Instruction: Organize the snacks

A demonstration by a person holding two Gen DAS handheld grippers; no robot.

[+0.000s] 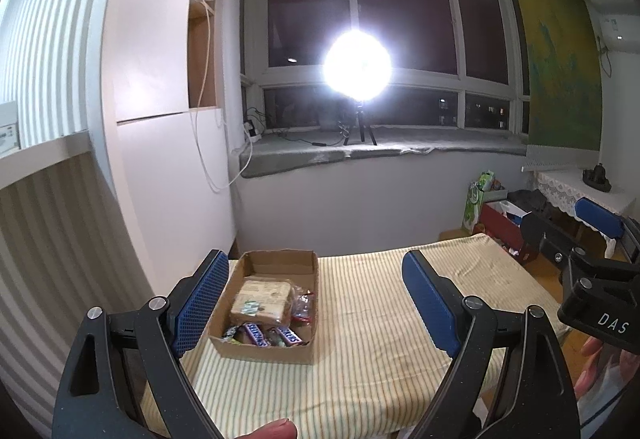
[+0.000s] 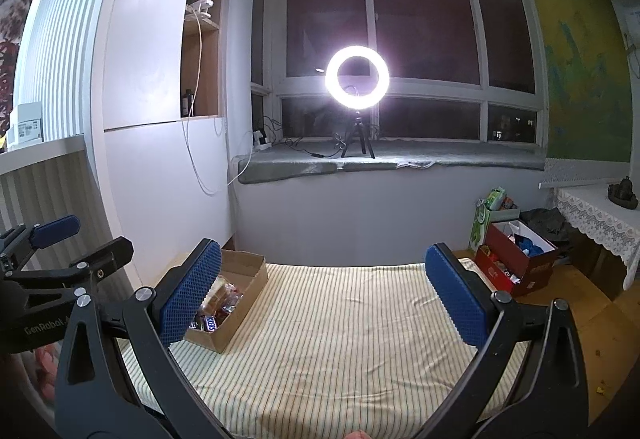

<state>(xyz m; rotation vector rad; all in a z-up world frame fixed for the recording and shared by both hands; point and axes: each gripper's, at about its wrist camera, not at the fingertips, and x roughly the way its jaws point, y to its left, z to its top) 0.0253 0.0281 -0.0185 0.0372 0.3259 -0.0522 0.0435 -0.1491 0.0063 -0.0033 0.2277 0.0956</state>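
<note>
A brown cardboard box [image 1: 308, 353] sits at the left of the striped tablecloth [image 1: 360, 319]. It holds a wrapped sandwich [image 1: 262, 299], Snickers bars [image 1: 256, 333] and other small wrapped snacks. My left gripper [image 1: 316, 305] is open and empty, raised above the table just right of the box. My right gripper [image 2: 324, 293] is open and empty over the middle of the cloth; the box [image 2: 244, 303] lies behind its left finger. Each gripper shows at the edge of the other's view.
A bright ring light on a tripod [image 2: 357, 79] stands on the windowsill behind the table. A red box of clutter [image 2: 516, 263] and a green bag [image 2: 486, 219] sit on the floor at right. A lace-covered side table [image 2: 600, 215] is far right.
</note>
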